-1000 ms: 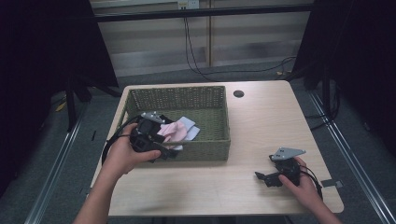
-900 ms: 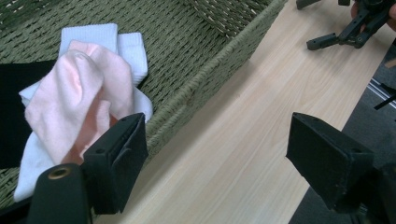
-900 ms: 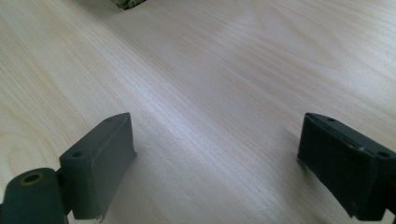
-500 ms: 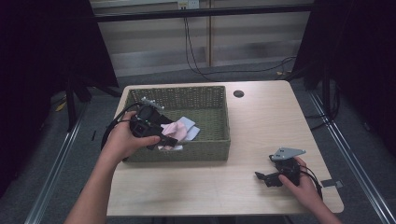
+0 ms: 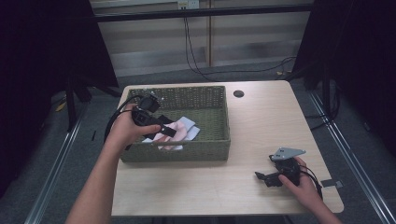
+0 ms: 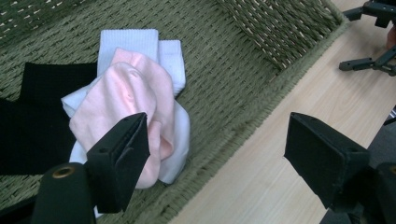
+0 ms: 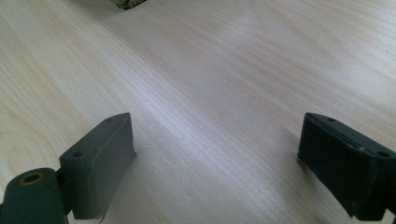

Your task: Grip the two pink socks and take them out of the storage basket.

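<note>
A green wicker basket (image 5: 212, 142) stands on the left half of the wooden table (image 5: 261, 121). Inside it lie a pink sock (image 6: 135, 102) on top of a white sock (image 6: 140, 42), beside a black cloth (image 6: 37, 112). My left gripper (image 5: 169, 128) hovers over the basket's left part, open, its jaws pointing at the socks (image 5: 180, 133) with nothing between them (image 6: 217, 135). My right gripper (image 5: 265, 168) rests low at the table's front right, open over bare wood (image 7: 217, 130).
The basket's near wall (image 6: 280, 32) separates the socks from the tabletop (image 6: 280, 163). A dark round hole (image 5: 238, 94) sits in the table behind the basket. A basket corner (image 7: 128, 3) peeks in at the top of the right gripper view.
My left gripper has drawn back and up from the basket's front-left edge toward its left rear, still above the socks. The right gripper has stayed put.
</note>
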`<state>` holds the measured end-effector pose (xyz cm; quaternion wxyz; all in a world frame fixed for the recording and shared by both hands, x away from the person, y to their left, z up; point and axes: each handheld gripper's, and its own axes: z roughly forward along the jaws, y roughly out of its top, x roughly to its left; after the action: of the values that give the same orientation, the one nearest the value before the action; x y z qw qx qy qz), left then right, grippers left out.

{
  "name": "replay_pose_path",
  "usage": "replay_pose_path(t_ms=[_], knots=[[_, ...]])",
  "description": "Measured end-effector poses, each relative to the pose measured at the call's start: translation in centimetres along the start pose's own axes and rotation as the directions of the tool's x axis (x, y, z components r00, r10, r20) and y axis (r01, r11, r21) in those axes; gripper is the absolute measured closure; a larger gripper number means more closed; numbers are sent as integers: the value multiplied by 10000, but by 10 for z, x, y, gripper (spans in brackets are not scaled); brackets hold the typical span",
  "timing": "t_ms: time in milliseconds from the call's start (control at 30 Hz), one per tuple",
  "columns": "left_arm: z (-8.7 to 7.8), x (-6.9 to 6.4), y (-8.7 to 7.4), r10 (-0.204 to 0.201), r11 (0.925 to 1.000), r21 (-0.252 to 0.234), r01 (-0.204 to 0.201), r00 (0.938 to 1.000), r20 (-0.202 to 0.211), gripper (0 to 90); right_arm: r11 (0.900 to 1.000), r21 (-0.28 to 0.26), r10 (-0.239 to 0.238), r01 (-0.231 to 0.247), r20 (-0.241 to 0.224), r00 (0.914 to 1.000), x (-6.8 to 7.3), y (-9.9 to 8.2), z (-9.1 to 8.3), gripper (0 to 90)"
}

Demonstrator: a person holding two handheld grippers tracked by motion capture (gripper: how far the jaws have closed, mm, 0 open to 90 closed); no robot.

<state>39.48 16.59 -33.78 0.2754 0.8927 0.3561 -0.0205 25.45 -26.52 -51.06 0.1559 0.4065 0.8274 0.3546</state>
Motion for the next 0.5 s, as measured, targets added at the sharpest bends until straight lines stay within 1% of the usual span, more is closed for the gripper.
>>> replay_pose_path(t_ms=[200,233,267,400,467,500], knots=[[4,8,3,-174,9998,81,175,9997,-164,229,10000,1,1,-1,-1,10000,0,0,0,100],[6,11,4,-281,9995,120,283,9995,-160,229,10000,0,-1,1,0,10000,0,0,0,100],[7,13,5,-285,9995,126,287,9994,-203,231,10000,0,4,-4,-3,10000,0,0,0,100],[10,21,6,-489,9986,166,497,9978,-458,234,10000,0,-2,2,0,10000,0,0,0,100],[12,25,6,-595,9980,185,604,9971,-472,235,10000,1,1,-1,-1,10000,0,0,0,100],[13,26,6,-733,9972,97,739,9963,-451,235,10000,2,0,0,1,10000,0,0,0,99]])
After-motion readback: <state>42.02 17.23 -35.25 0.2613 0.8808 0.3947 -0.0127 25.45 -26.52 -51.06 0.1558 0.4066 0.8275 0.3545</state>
